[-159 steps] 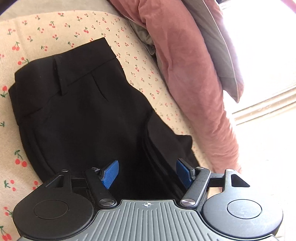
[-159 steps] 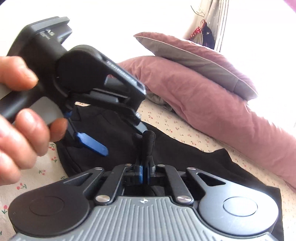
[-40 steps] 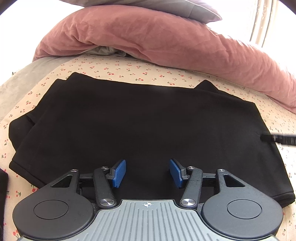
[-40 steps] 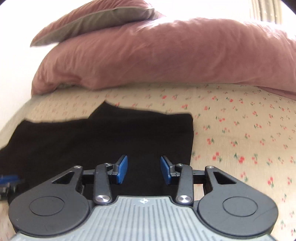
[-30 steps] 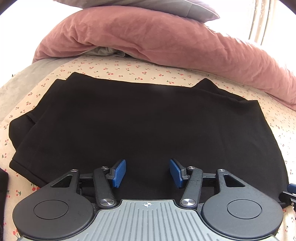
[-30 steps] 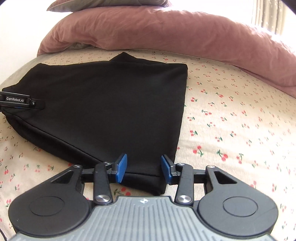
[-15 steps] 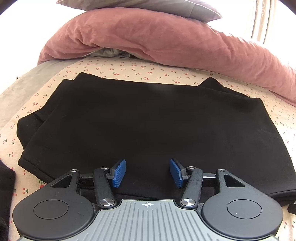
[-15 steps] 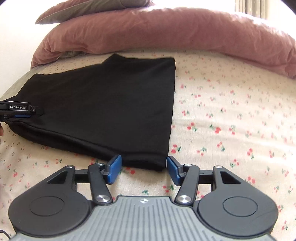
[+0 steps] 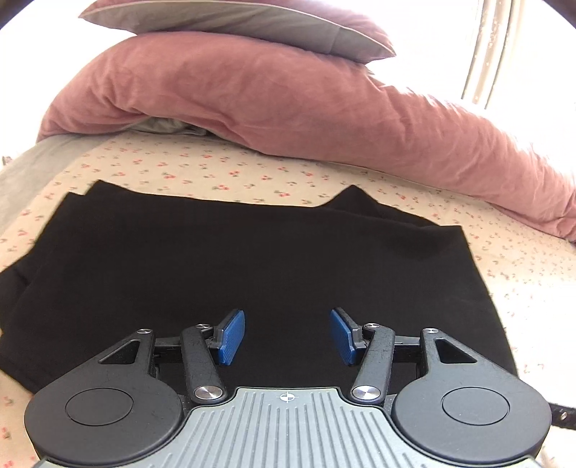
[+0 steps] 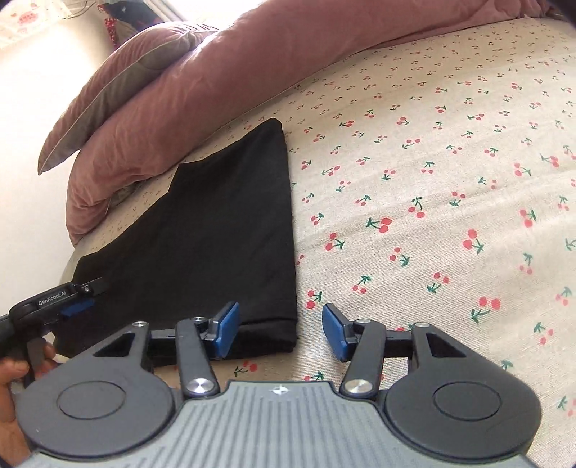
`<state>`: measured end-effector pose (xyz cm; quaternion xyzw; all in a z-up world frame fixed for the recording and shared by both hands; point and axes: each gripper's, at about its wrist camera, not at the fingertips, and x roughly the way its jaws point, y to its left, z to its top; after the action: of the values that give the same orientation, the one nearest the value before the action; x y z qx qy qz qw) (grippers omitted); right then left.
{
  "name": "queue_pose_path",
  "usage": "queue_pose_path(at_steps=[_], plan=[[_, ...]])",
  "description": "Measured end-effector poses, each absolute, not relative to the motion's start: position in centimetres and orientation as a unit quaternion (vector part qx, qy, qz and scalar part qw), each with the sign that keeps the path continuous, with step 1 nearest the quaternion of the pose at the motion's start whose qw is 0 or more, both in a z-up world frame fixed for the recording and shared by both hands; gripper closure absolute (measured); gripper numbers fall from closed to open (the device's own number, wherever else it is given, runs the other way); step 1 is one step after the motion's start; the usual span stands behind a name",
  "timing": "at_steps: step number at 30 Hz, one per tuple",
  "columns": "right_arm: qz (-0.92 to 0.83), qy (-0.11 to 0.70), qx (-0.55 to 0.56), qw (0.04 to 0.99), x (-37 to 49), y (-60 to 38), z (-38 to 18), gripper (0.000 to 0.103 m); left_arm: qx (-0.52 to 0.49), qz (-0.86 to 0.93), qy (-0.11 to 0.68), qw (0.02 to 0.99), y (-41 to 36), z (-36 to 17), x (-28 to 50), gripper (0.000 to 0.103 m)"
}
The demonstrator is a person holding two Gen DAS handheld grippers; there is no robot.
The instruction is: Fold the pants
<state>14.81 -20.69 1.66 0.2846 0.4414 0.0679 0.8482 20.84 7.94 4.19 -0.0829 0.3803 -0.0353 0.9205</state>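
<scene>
Lying across most of both views is the bed (image 10: 450,162), covered by a cream sheet printed with red cherries. Along its far side runs a bulky pink duvet (image 9: 288,108), with a grey-and-pink pillow (image 9: 234,21) stacked on top.

The pants (image 9: 252,259) are black and rest flat on the sheet, near side of the duvet, apparently already doubled leg over leg into a long band. Long axis runs left to right in front of the person. Far edge shows a small peak where layers do not quite match; left end looks thicker and bunched.

Left tool (image 9: 286,336): blue pads apart, nothing between them, hovering over the middle of the near long edge of the pants. In the right wrist view the same tool (image 10: 73,306) shows at the band's left portion.

Right tool (image 10: 279,331): pads apart, empty, tilted. It sits at the near right corner of the pants (image 10: 216,244); the left pad overlaps the hemmed corner and the right pad is over bare sheet. Whether either pad touches fabric cannot be told.

Judgement: the next fold is end over end along the long axis. The right tool is nearer the free right end, so it should take that corner, closing across the short edge, while the left tool pins or grips the near edge. Risk: catching only the top layer, since the corner is several layers thick.
</scene>
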Motion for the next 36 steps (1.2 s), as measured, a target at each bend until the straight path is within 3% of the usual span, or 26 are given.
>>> queue_pose_path(at_steps=[5,10,15,23,27,33,36], plan=[[0.073,0.448,0.29,0.843,15.3,-20.6,1.4,0.052,-0.092,-0.083,0.386,0.914,3.2,4.0,27.3,0.043],[0.076,0.453,0.313,0.831,15.0,-21.5,0.9,0.051,-0.121,-0.051,0.409,0.903,1.9,1.7,33.3,0.043],[0.08,0.453,0.323,0.827,15.0,-21.9,0.6,0.051,-0.133,-0.05,0.384,0.912,2.3,0.7,35.7,0.041],[0.08,0.443,0.324,0.832,15.0,-21.7,0.4,0.051,-0.094,-0.046,0.383,0.918,0.2,2.7,34.8,0.041],[0.079,0.432,0.389,0.81,14.7,-22.8,-0.5,0.052,-0.046,-0.072,0.388,0.918,-2.5,4.2,32.8,0.04],[0.079,0.432,0.448,0.778,14.4,-23.8,-1.6,0.068,0.037,-0.149,0.396,0.905,-9.1,5.4,30.3,0.033],[0.08,0.43,0.446,0.781,14.5,-23.6,-1.6,0.068,0.097,-0.155,0.408,0.895,-12.7,4.8,29.9,0.028]])
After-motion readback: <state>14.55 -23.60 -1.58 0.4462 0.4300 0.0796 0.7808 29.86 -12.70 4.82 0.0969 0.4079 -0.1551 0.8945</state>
